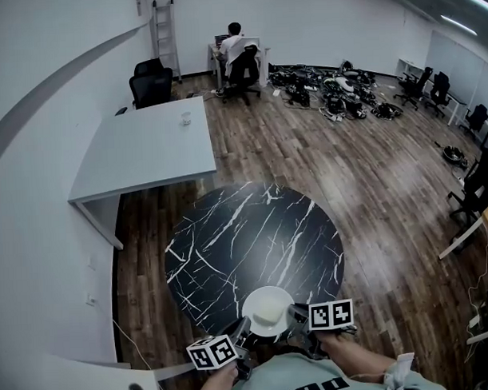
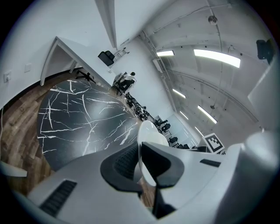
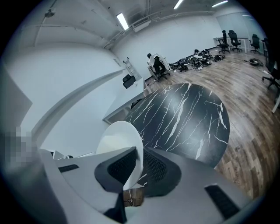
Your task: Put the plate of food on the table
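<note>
White plate [image 1: 268, 291], with a pale mound of food [image 1: 264, 313] on it, sits at the lower centre of the head view, right over the near edge of the black marble table [image 1: 253, 222]. Your left gripper [image 1: 244, 328] pinches the plate's left rim and your right gripper [image 1: 295, 312] pinches the opposite rim. In each gripper view the jaws are closed down to the thickness of the rim, one pad above it and one below. From these views you cannot tell whether the plate's base is touching the marble yet.

The step in hand looks like the set-down. Carry the plate a little further up the frame so its whole base is over the tabletop and not hanging off the rim. Lower both ends together and level, since a tilt would likely slide the food. Open the jaws only once the base rests flat, then draw each gripper straight outward so neither lower pad drags the plate.
</note>
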The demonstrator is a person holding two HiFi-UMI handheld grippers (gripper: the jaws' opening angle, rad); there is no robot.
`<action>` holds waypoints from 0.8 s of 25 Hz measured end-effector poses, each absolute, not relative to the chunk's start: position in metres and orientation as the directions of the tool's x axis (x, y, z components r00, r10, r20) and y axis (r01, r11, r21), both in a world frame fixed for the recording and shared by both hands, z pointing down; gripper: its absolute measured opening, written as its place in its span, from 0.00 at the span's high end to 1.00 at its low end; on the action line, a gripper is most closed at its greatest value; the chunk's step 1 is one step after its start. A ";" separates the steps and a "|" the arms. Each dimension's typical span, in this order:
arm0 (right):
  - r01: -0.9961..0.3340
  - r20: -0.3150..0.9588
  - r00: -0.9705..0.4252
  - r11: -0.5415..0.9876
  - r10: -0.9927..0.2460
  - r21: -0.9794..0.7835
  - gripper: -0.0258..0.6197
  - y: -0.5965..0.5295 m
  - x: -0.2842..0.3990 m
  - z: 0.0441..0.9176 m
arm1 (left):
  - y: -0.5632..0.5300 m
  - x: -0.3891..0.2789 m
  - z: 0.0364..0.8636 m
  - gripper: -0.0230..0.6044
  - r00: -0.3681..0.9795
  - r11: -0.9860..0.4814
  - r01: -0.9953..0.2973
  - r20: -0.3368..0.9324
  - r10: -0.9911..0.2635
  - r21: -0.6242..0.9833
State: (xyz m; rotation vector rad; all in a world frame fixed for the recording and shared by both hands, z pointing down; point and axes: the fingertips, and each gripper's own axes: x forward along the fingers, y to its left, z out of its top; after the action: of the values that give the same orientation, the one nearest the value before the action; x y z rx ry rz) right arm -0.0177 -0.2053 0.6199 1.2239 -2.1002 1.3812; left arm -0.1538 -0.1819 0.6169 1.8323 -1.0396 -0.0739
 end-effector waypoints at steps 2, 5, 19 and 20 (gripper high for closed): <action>-0.805 0.676 -0.570 0.154 -0.468 -0.573 0.88 -0.210 -0.015 0.623 | -0.184 -0.151 0.625 0.91 0.630 -0.130 -0.617 0.388 -0.673 0.777; -0.801 0.675 -0.575 0.152 -0.462 -0.579 0.88 -0.216 -0.011 0.629 | -0.189 -0.147 0.632 0.91 0.626 -0.118 -0.621 0.399 -0.670 0.775; -0.802 0.696 -0.579 0.141 -0.424 -0.581 0.88 -0.244 0.006 0.667 | -0.217 -0.130 0.665 0.91 0.598 -0.073 -0.655 0.456 -0.659 0.752; -0.801 0.696 -0.581 0.140 -0.422 -0.582 0.88 -0.247 0.007 0.669 | -0.219 -0.128 0.668 0.91 0.597 -0.068 -0.655 0.460 -0.657 0.753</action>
State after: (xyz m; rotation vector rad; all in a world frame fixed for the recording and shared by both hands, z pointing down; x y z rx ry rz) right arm 0.0071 -0.2467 0.6687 1.1759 -2.0585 1.4219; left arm -0.1284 -0.2189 0.6677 1.7565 -1.0789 -0.0025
